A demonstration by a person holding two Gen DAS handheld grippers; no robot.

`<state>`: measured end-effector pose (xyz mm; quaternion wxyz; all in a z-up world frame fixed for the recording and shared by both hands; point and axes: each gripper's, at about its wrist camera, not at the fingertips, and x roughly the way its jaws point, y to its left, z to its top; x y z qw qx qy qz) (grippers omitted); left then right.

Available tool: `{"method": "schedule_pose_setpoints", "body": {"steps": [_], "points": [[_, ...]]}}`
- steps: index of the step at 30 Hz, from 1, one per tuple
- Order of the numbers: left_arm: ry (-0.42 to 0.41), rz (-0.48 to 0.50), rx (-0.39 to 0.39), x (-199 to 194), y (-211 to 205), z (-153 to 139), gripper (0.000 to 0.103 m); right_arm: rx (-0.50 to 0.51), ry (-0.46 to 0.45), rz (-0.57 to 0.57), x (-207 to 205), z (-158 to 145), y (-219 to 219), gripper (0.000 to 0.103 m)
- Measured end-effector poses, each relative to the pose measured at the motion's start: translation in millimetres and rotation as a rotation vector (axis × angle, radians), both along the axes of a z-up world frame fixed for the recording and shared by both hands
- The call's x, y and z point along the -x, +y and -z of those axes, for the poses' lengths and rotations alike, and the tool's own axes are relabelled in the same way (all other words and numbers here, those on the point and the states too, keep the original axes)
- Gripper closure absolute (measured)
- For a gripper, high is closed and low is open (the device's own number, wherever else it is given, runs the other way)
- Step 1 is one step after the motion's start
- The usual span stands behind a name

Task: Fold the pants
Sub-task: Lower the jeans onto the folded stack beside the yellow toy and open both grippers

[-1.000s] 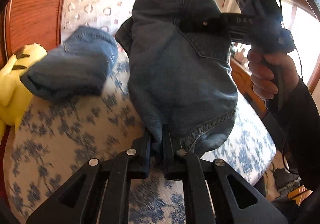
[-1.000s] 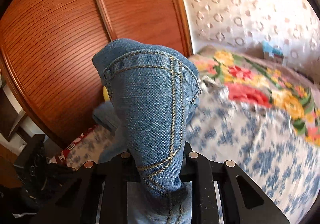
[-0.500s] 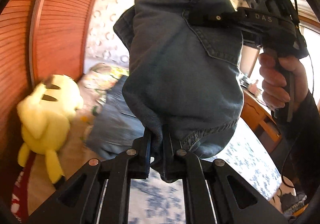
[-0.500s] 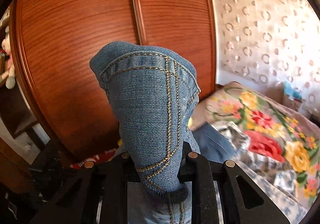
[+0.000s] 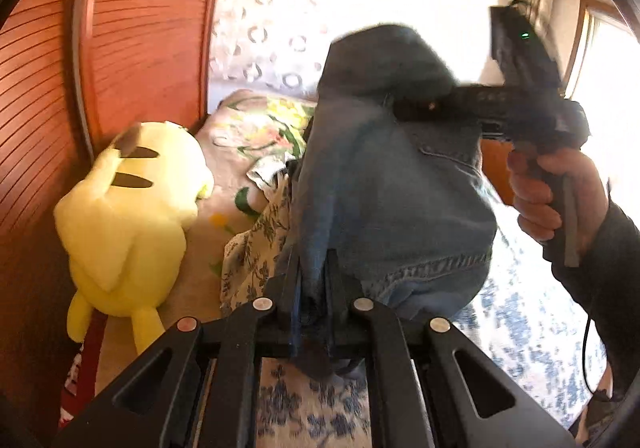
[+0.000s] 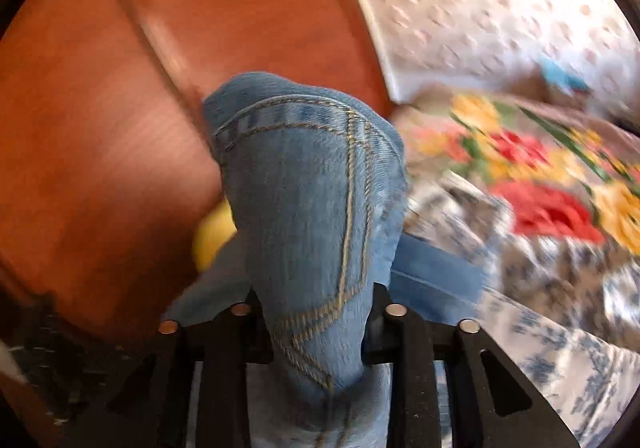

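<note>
Clearly the jeans (image 5: 392, 184) are heavy, limp denim, hanging above the bed (image 5: 532, 332) between both grippers: left gripper (image 5: 314, 300) clamps a hem; right gripper (image 6: 318, 324), jaws just widening, has a thick seamed fold between them. Grip seams.

Ribbed wood wardrobe (image 5: 132, 32) left, white ring-pattern curtain (image 5: 280, 8) behind bed. Bed (image 5: 520, 328) in blue-floral sheet, flowered blanket (image 6: 540, 176) at far end. Bright window (image 5: 612, 60) right.
</note>
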<state>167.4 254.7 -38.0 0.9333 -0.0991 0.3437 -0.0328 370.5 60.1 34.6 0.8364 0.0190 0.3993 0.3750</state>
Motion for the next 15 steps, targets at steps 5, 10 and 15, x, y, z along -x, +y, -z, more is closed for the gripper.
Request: {"method": "schedule_pose_setpoints", "body": {"steps": [5,10,15], "points": [[0.021,0.01,-0.056,-18,-11,5,0.092,0.06,0.048,0.013,-32,26,-20,0.046],[0.041,0.007,-0.074,-27,-8,12,0.092,0.068,0.046,-0.011,-51,9,-35,0.04],[0.051,-0.004,-0.082,-29,-8,12,0.092,0.061,-0.054,0.043,-64,-30,-44,0.038]]}}
